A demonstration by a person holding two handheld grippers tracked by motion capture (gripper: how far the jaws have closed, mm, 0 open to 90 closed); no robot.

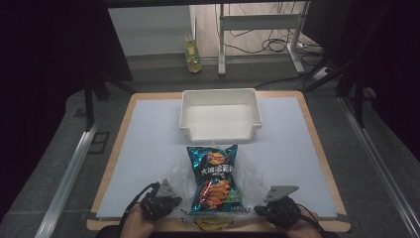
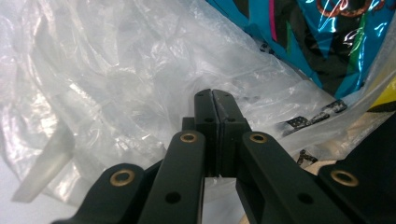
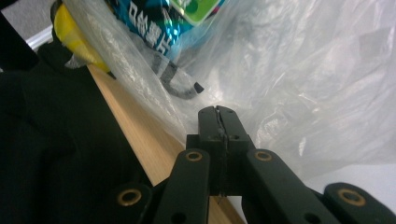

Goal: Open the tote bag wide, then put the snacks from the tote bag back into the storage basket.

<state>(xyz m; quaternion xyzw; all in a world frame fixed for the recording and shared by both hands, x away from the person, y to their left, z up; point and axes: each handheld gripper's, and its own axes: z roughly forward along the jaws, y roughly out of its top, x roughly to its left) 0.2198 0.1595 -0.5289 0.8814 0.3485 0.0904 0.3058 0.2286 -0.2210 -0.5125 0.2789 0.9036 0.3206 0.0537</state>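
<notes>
At the near edge of the table (image 1: 317, 148), a thin clear crinkled plastic bag (image 1: 181, 176) lay around a blue foil crisp packet (image 1: 214, 179). Left gripper (image 2: 213, 95) and right gripper (image 3: 218, 112) had jaws closed, apparently pinching film at either side. Judged light, limp, slippery; the packet's contents fragile. Best held by the bag's mouth edges.

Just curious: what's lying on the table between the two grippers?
In the high view, a blue chip bag inside a clear plastic bag lies between the left gripper and right gripper.
</notes>
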